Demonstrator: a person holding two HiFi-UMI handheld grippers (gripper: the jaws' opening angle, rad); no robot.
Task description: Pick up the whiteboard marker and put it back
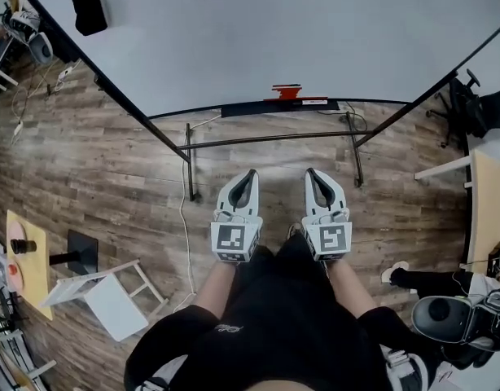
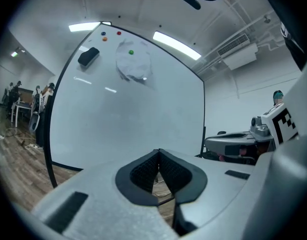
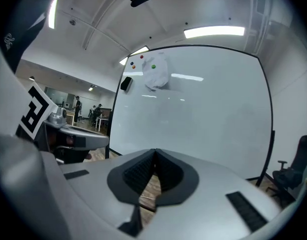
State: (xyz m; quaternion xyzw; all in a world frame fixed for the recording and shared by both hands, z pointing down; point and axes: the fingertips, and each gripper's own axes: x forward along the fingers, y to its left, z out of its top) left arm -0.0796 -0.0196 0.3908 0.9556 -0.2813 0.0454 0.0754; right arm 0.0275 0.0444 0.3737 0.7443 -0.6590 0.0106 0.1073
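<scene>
In front of the whiteboard (image 1: 258, 39), what state are the grippers in? (Inspector)

Left gripper (image 1: 251, 173) and right gripper (image 1: 311, 171): jaws closed tip to tip, nothing between them, side by side, facing the whiteboard. (Assistant)

And the marker? (Inspector)

Red marker (image 1: 287, 92) lies on the tray (image 1: 250, 109) at the whiteboard's bottom edge, well apart from both grippers. (Assistant)

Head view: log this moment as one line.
left gripper: shut, empty | right gripper: shut, empty | red object: on whiteboard tray
</scene>
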